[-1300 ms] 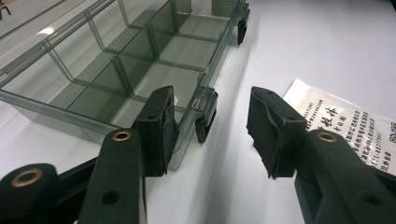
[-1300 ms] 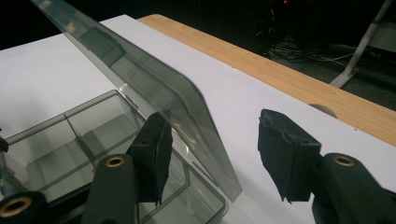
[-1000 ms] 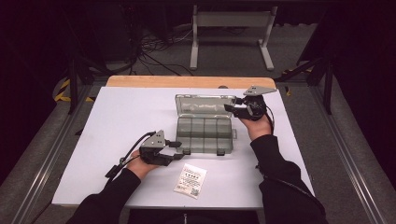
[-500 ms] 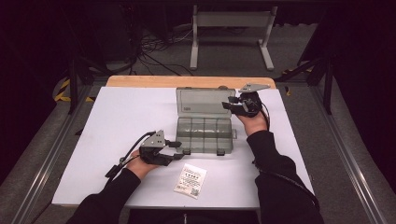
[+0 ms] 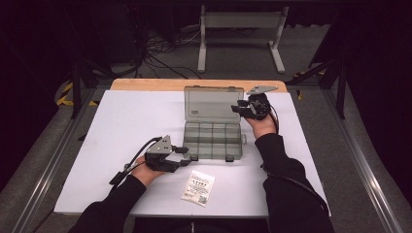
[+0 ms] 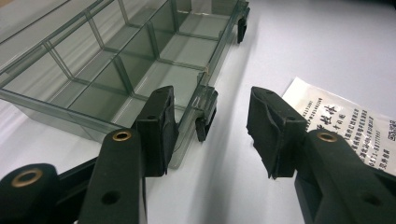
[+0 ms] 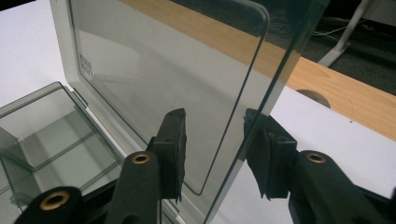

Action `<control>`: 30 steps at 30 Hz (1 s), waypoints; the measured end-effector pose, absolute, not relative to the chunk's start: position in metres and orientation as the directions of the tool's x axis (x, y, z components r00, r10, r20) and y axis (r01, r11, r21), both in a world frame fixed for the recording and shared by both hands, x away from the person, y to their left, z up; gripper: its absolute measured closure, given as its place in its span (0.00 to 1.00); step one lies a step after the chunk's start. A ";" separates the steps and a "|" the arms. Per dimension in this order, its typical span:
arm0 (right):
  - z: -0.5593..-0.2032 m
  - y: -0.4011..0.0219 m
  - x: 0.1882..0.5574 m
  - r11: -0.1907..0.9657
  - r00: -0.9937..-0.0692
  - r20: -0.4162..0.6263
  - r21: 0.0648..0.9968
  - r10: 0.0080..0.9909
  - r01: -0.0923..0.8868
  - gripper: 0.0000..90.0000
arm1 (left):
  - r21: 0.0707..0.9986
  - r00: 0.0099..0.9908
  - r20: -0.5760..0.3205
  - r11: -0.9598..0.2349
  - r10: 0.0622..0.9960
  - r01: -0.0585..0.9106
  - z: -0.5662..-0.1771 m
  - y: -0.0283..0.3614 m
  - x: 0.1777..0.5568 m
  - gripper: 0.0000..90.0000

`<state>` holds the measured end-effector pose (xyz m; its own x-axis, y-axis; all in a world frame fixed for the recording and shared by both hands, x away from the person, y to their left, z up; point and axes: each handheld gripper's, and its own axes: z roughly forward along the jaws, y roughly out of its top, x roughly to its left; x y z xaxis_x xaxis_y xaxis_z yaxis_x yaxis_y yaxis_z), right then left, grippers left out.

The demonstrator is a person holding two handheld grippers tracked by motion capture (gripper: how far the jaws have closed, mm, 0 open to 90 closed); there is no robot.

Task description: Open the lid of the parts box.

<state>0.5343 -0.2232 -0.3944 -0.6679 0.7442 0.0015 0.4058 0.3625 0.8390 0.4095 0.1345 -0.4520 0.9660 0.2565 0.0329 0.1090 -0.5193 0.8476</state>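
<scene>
The compartment box (image 5: pixel 213 140) is smoky grey see-through plastic, its lid (image 5: pixel 212 103) the same tint. The small packet (image 5: pixel 198 188) is white with black print, perhaps a red touch. The table (image 5: pixel 121 121) is white, wood-edged behind.

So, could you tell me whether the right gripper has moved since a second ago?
Yes. The right gripper has shifted left toward the box's raised lid, whose edge now stands between its jaws, which have just been closing.

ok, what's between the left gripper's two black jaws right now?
In the left gripper view, the front wall and a black latch of the clear grey plastic compartment box stand between the left gripper jaws; gaps show on both sides.
</scene>
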 end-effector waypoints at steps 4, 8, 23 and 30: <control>-0.395 -0.223 0.536 0.365 -0.664 0.001 0.835 0.748 0.412 0.64 | 0.846 0.966 0.038 -0.522 0.257 0.106 -0.452 0.135 0.410 0.58; -0.397 -0.223 0.538 0.365 -0.658 0.002 0.831 0.753 0.420 0.63 | 0.846 0.965 0.035 -0.521 0.260 0.109 -0.452 0.135 0.410 0.58; -0.407 -0.215 0.546 0.375 -0.645 0.005 0.811 0.764 0.450 0.44 | 0.845 0.966 0.032 -0.523 0.256 0.110 -0.452 0.136 0.410 0.58; -0.413 -0.213 0.551 0.374 -0.642 0.028 0.793 0.767 0.481 0.37 | 0.846 0.967 0.031 -0.522 0.254 0.110 -0.452 0.135 0.410 0.57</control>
<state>0.5508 -0.2128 -0.4132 -0.6416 0.7665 0.0278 0.4814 0.3741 0.7927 0.4100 0.1354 -0.4516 0.9667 0.2538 0.0314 0.1095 -0.5217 0.8461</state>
